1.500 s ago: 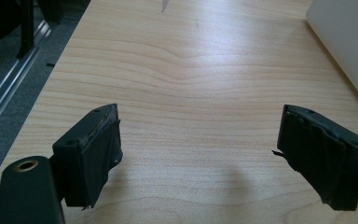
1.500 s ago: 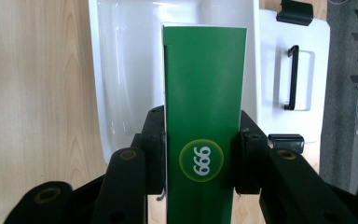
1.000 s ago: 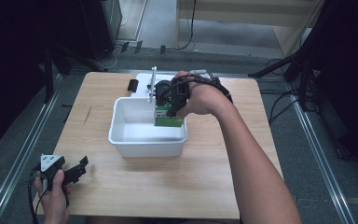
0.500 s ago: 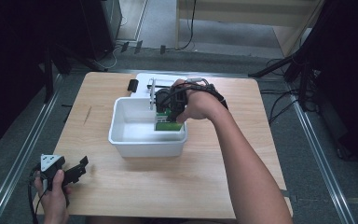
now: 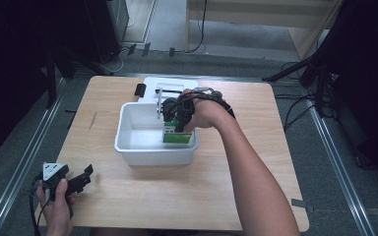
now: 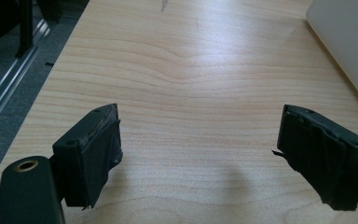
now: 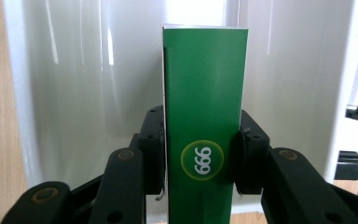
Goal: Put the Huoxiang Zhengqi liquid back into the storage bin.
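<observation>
A green carton with a round "999" mark is clamped between the two black jaws of my right gripper, which is shut on it. In the high view the right gripper holds the green carton low inside the white tub, near its right end. My left gripper rests at the table's front left corner. Its jaws stand wide apart over bare wood in the left gripper view, where the left gripper holds nothing.
A white tray with a dark handle lies behind the tub. A small black object sits left of that tray. The tub's white wall shows at the upper right of the left gripper view. Metal rails run along both table sides.
The right hand has sunk with the green carton, from above the tub's far rim down into the tub. The left hand has stayed where it was.
</observation>
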